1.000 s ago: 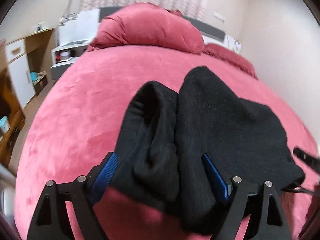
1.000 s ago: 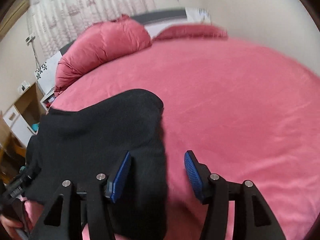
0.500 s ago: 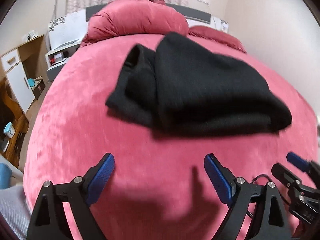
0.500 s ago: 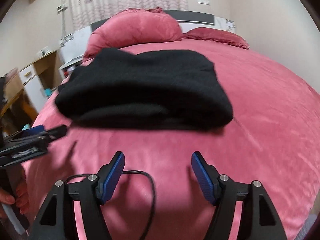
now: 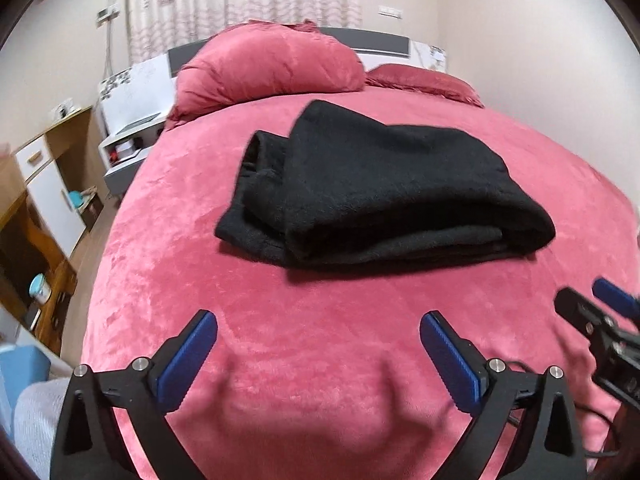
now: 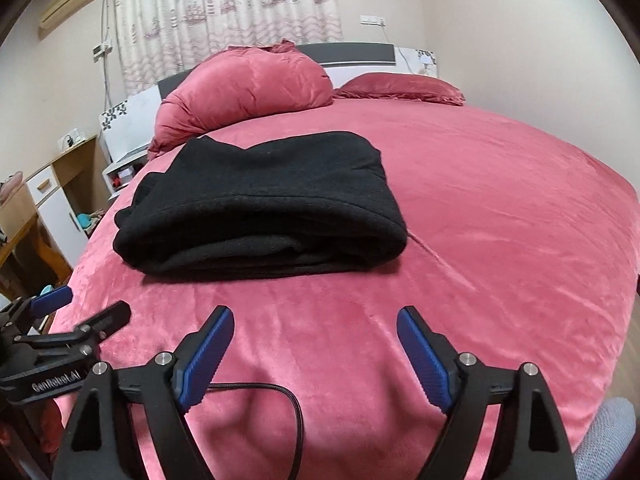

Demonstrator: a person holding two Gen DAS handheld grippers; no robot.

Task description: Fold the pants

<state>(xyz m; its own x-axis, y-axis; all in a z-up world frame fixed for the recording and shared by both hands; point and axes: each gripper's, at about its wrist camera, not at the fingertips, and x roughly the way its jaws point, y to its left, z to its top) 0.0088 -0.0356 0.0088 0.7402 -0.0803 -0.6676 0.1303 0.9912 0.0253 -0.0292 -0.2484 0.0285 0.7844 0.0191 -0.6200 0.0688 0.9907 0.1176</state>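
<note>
Hovering clear of folded black pants on the pink bed.
Left wrist view: left gripper spread wide, holding nothing, pants lie ahead. Right wrist view: right gripper also wide, unloaded; pants ahead, left of centre.

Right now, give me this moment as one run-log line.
pants: folded, lying on bed | left gripper: open, empty, short of pants | right gripper: open, empty, short of pants
</note>
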